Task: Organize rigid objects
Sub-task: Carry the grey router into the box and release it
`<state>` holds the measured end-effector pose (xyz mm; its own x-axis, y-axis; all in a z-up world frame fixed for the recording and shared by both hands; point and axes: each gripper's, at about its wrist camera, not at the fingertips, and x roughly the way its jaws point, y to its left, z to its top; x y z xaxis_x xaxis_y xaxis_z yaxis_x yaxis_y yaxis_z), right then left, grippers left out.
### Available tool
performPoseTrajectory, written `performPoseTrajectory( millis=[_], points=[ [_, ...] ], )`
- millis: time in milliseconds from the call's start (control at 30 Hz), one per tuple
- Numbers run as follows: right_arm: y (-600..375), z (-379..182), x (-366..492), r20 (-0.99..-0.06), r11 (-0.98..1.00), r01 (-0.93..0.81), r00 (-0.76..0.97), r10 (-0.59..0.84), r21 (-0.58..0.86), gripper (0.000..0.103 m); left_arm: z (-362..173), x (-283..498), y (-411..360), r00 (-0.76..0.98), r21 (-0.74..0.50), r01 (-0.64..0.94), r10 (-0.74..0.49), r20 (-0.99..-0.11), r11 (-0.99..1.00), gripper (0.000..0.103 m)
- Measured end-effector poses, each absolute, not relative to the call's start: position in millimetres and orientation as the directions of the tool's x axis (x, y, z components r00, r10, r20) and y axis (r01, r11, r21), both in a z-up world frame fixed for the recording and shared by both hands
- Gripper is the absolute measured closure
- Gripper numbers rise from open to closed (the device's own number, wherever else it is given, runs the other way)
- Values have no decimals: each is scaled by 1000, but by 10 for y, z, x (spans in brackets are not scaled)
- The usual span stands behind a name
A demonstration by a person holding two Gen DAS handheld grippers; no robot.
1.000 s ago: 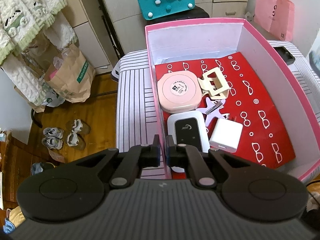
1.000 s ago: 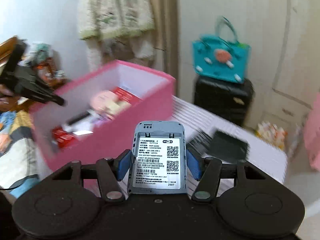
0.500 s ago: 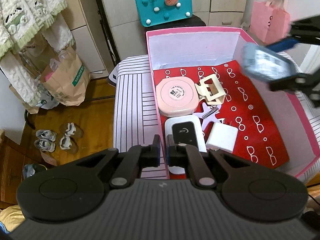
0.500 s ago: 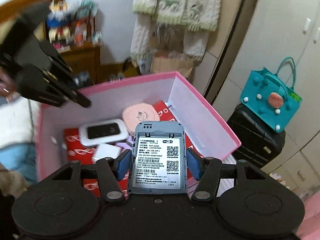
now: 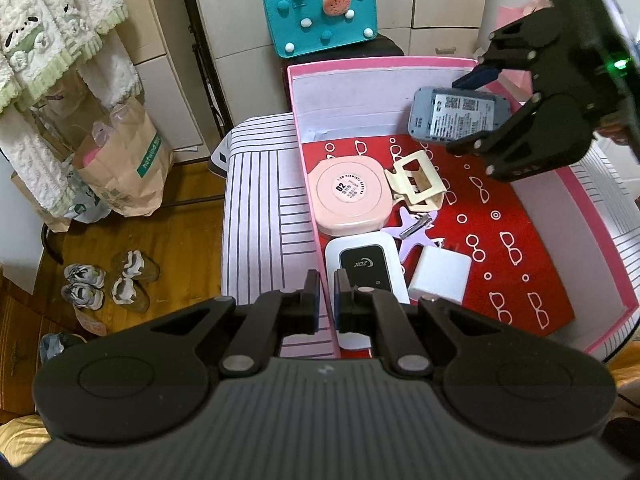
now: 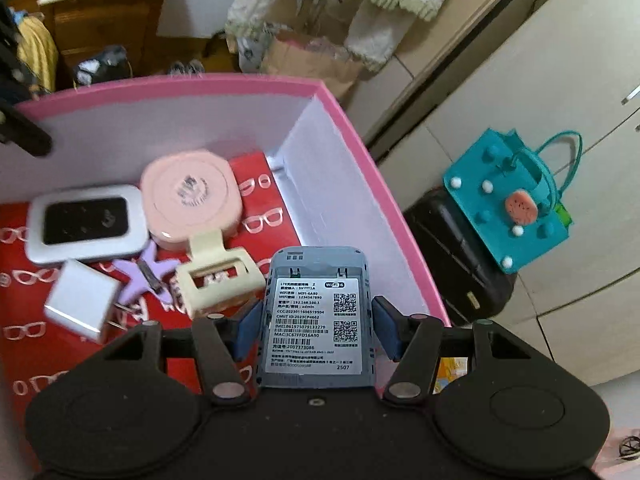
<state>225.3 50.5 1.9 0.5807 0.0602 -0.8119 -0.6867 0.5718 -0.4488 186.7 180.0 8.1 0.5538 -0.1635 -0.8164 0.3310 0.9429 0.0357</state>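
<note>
A pink box [image 5: 304,184] with a red patterned floor stands on a striped surface. In it lie a pink round case [image 5: 352,196], a cream hair claw [image 5: 418,182], a purple star clip [image 5: 412,228], a white pocket router [image 5: 364,268] and a white charger [image 5: 438,278]. My left gripper [image 5: 325,300] is shut on the box's near left wall [image 5: 326,322]. My right gripper [image 6: 316,320] is shut on a grey router [image 6: 318,316], label side up, and holds it above the box's far right part; the grey router also shows in the left wrist view [image 5: 456,114].
A teal bag [image 5: 320,16] sits on a black suitcase behind the box. A paper bag [image 5: 124,160] and shoes [image 5: 108,280] are on the wooden floor at the left. Cabinets stand behind. A wooden dresser [image 6: 104,24] is beyond the box.
My right gripper has carried the grey router from outside the box to over its interior and lower. My left gripper stays shut on the box wall.
</note>
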Motion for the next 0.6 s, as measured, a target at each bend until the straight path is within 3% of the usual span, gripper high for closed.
performPoseTrajectory(
  millis=[100, 233, 467, 600],
  points=[
    [532, -69, 2304, -829, 569, -693, 558, 36, -442, 40, 85, 1879, 1800, 552, 33, 332, -166, -817, 943, 97],
    [392, 66, 2308, -828, 658, -668, 548, 119, -348, 36, 82, 1876, 1808, 553, 30, 331, -169, -816, 943, 97],
    [-348, 552, 2032, -725, 822, -565, 596, 345, -73, 33, 85, 1876, 1810, 553, 23, 323, -169, -816, 946, 97],
    [-787, 618, 1849, -671, 873, -486, 660, 337, -40, 33, 76, 1886, 1791, 556, 23, 313, -164, -815, 949, 97]
  ],
)
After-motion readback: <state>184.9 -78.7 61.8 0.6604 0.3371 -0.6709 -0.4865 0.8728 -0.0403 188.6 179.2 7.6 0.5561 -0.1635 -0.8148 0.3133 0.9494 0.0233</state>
